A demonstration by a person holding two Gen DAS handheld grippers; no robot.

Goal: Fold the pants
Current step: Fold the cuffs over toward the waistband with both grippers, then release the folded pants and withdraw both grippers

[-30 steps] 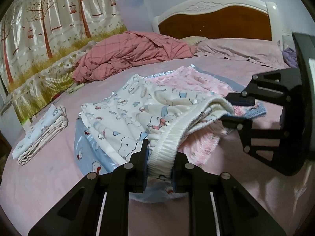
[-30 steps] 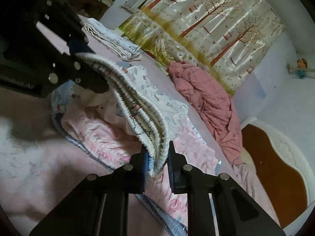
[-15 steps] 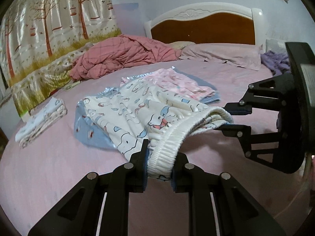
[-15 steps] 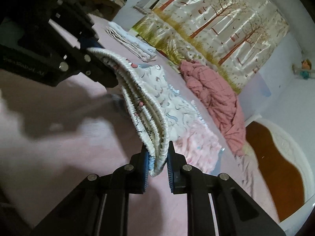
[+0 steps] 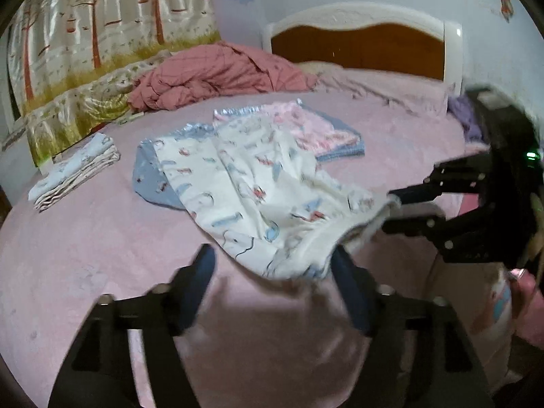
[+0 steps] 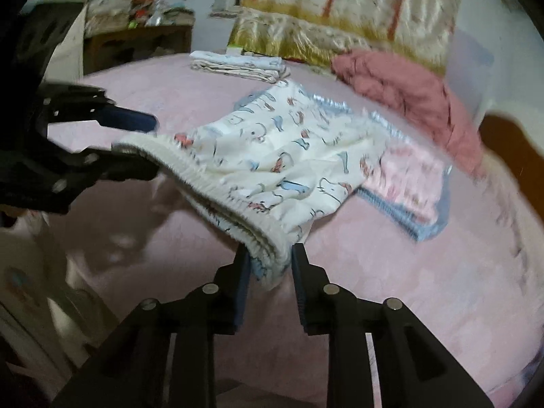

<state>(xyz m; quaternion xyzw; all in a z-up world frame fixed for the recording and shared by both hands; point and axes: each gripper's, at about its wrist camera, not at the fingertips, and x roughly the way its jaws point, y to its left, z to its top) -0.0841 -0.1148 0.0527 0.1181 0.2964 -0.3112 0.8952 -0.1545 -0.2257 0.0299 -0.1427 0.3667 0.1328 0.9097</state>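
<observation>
The cream cartoon-print pants [image 5: 258,190] lie spread on the pink bed [image 5: 85,255], their elastic waistband toward me. My left gripper [image 5: 272,255] is opening. Its jaws stand wide and the waistband edge sags between them, touching neither pad firmly. In the right wrist view the left gripper [image 6: 151,145] has the waistband's end resting on its lower finger. My right gripper [image 6: 271,251] is opening too, but the bunched waistband of the pants [image 6: 282,156] still fills the gap between its pads. From the left wrist view the right gripper [image 5: 389,210] holds the other waistband corner.
A pink garment on blue cloth [image 5: 316,129] lies just beyond the pants. A folded stack [image 5: 78,166] sits at the left edge by the tree-print curtain [image 5: 102,34]. A red quilt [image 5: 217,74] and the headboard [image 5: 357,44] are farther back. A cluttered desk [image 6: 136,23] stands off the bed.
Both grippers pulled the pants toward me, off the pink garment and flatter on the bed. The left jaws sprang wide and released the waistband. The right jaws widened and the right view rolled.
</observation>
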